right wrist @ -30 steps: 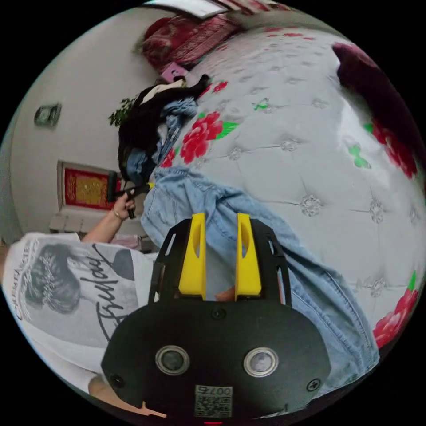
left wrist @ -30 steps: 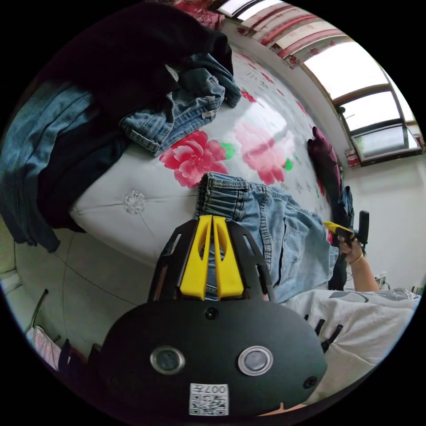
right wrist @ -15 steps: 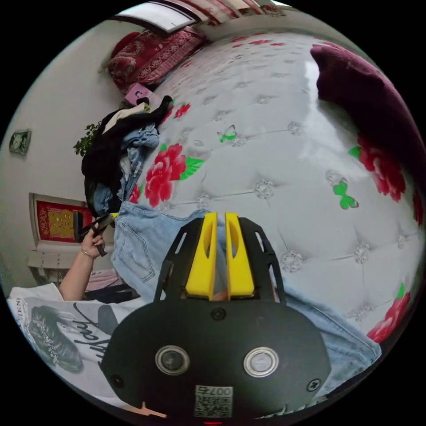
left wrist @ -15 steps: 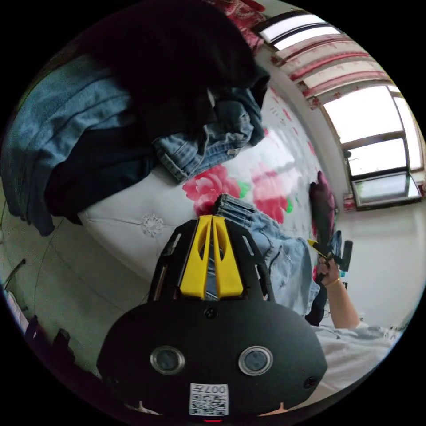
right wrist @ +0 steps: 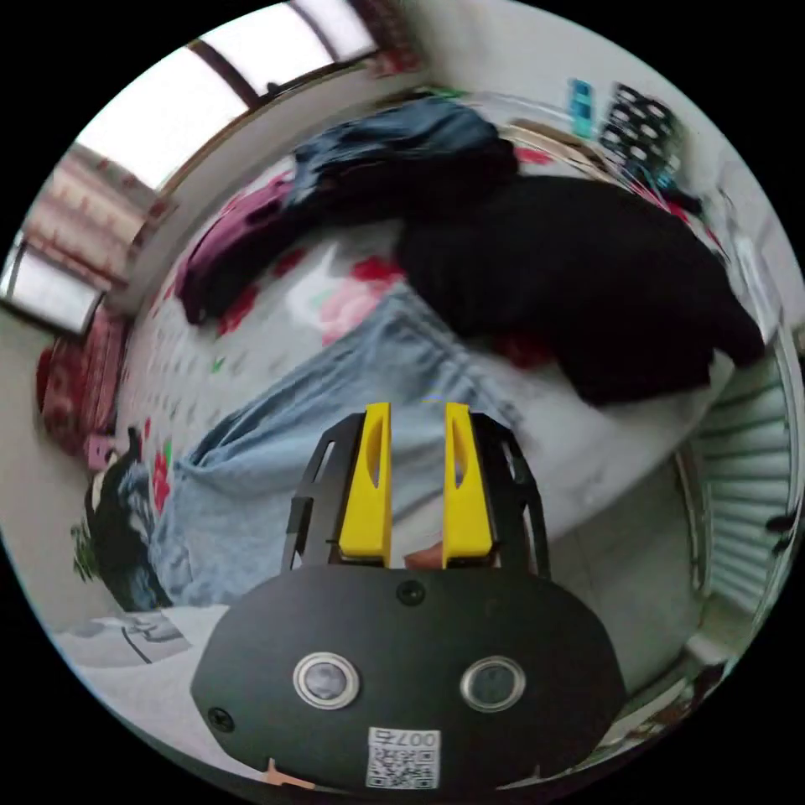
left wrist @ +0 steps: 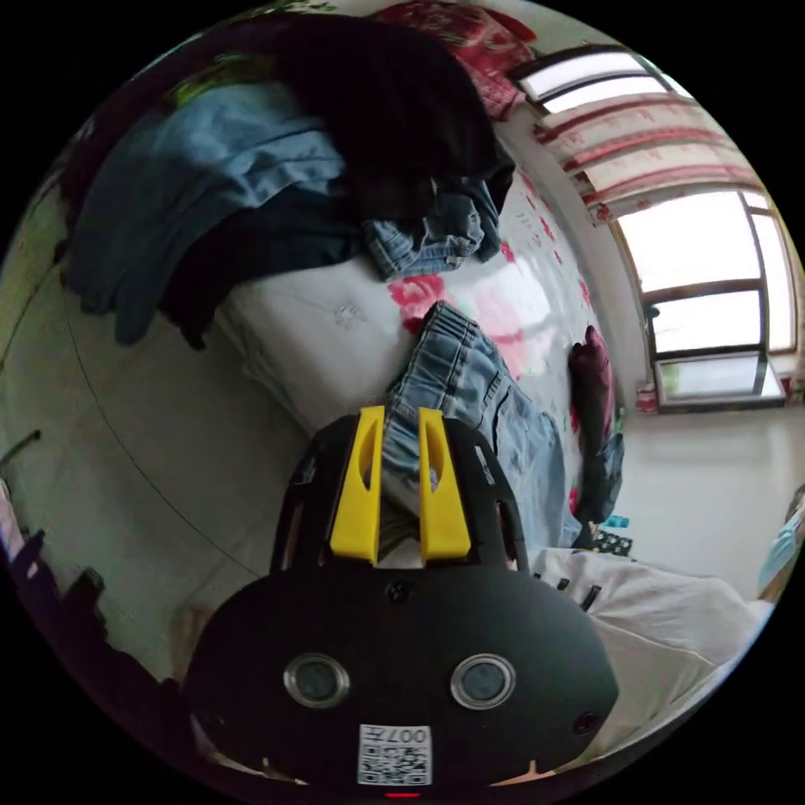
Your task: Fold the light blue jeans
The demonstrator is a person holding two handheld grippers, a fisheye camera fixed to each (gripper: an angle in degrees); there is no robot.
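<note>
Left gripper view: fingers (left wrist: 366,486) parted over jeans (left wrist: 495,411).

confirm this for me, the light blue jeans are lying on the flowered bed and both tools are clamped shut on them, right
Not quite. The light blue jeans do lie on the flowered bed, but both tools are open, not clamped. The left gripper view shows the left tool with its jaws apart, and the right gripper view shows the right tool the same way.

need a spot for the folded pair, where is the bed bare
Bare flowered bedcover lies between the light blue jeans and the heap of denim and dark clothes. Crowded: that heap, and the black garment past the jeans.
</note>
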